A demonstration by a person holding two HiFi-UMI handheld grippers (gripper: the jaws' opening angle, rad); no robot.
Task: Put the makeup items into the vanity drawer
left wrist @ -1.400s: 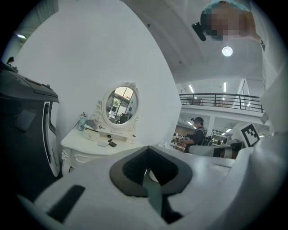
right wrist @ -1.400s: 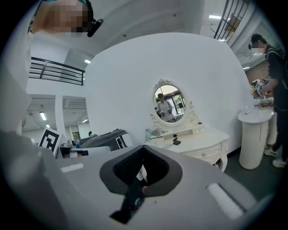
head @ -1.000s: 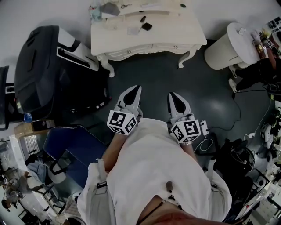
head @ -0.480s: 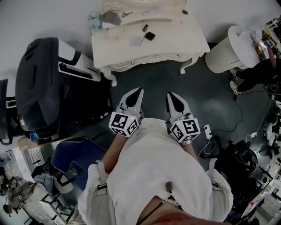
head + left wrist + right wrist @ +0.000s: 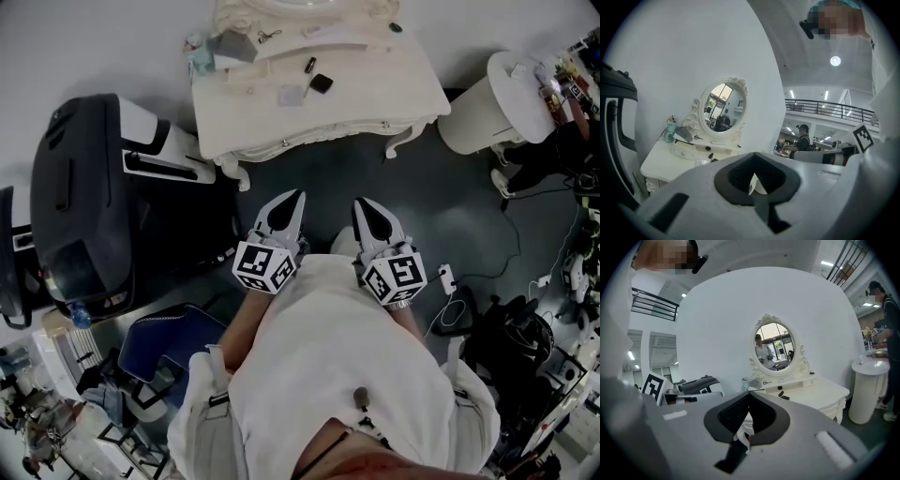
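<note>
The cream vanity [image 5: 375, 84] stands ahead at the top of the head view, its drawer front shut. On its top lie a black compact [image 5: 321, 82], a small black tube [image 5: 309, 65], a pale flat item [image 5: 291, 94], a teal bottle [image 5: 197, 58] and a grey pouch [image 5: 230, 44]. My left gripper [image 5: 297, 196] and right gripper [image 5: 362, 203] are held side by side over the dark floor, well short of the vanity. Both are shut and hold nothing. The vanity [image 5: 661, 161] and its oval mirror [image 5: 723, 110] show beyond the left gripper [image 5: 755, 155]; the right gripper [image 5: 749, 395] faces the mirror [image 5: 774, 347].
A large black machine [image 5: 84, 187] stands left of the vanity. A white round pedestal [image 5: 511, 98] is to its right. A blue chair [image 5: 169, 328] sits at lower left. Cables and a power strip [image 5: 445, 278] lie on the floor at right. A person [image 5: 802, 140] stands in the background.
The person has walked toward the vanity, which now sits lower and nearer in the head view. Both grippers moved with the body and stayed shut.
</note>
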